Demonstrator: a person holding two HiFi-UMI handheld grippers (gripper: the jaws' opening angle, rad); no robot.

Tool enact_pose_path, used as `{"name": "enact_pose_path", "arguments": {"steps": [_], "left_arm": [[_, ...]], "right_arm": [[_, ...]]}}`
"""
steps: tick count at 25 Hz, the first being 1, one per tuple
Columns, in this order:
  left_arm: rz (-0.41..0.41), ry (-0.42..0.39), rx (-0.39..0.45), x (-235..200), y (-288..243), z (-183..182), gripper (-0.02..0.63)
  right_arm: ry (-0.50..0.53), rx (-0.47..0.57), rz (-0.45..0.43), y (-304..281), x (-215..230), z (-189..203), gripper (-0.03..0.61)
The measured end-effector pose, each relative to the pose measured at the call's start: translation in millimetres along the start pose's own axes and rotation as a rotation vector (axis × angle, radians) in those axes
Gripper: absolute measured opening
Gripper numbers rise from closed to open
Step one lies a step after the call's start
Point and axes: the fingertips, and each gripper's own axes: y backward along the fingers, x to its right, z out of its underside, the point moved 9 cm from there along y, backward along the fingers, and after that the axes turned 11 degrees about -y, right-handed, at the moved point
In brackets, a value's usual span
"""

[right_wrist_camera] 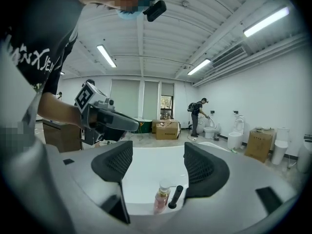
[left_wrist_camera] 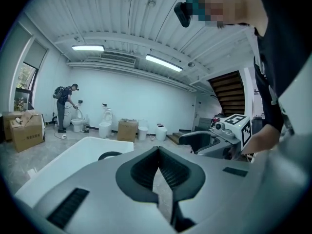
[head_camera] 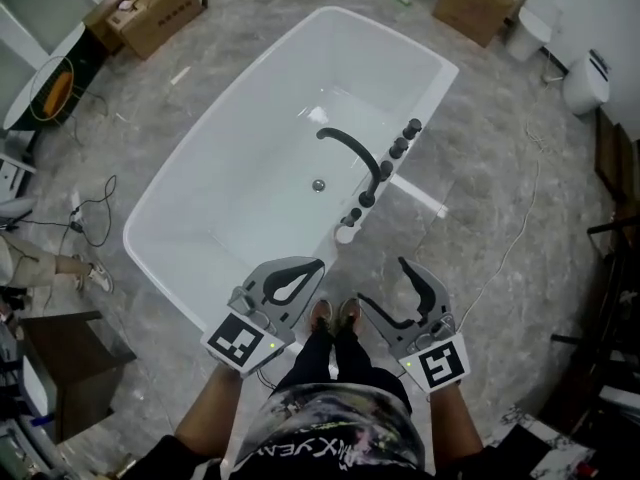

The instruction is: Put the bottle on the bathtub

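Note:
A small pinkish bottle (right_wrist_camera: 160, 198) with a white cap (head_camera: 345, 234) stands upright on the near rim of the white bathtub (head_camera: 250, 183), beside a black knob (right_wrist_camera: 175, 197). My right gripper (head_camera: 381, 280) is open and empty, hanging short of the rim; in its own view the bottle shows low between the spread pads (right_wrist_camera: 205, 167), untouched. My left gripper (head_camera: 319, 265) is shut on nothing, its tips over the floor just before the tub's edge. In the left gripper view the jaws meet in a closed seam, with the tub (left_wrist_camera: 68, 157) beyond.
A black arched faucet (head_camera: 350, 150) and a row of black knobs (head_camera: 400, 146) line the tub's right rim. Cardboard boxes (head_camera: 155, 8), toilets (head_camera: 585, 80) and floor cables (head_camera: 95, 213) lie around. A person (left_wrist_camera: 63, 106) stands far off by a toilet. My feet (head_camera: 335, 315) are near the tub.

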Motion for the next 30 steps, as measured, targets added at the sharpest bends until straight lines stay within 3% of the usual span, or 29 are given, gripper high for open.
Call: {"name": "enact_pose_path", "arguments": {"steps": [15,27,30], "left_arm": [[-0.011,-0.041,0.067,14.7,27.3,-60.7,0.014],[-0.019,-0.057,0.085,17.7,32.2,-82.6,0.014],[-0.015,-0.063,0.088,18.0,31.0,-83.7,0.014]], "right_arm": [[0.084,0.065,-0.048,41.3,-36.5,-82.3,0.318],[0.123,0.087,-0.056,46.6,-35.3,-102.3,0.316],[0.135,0.091,-0.045,48.0,-36.2,-102.7,0.237]]}}
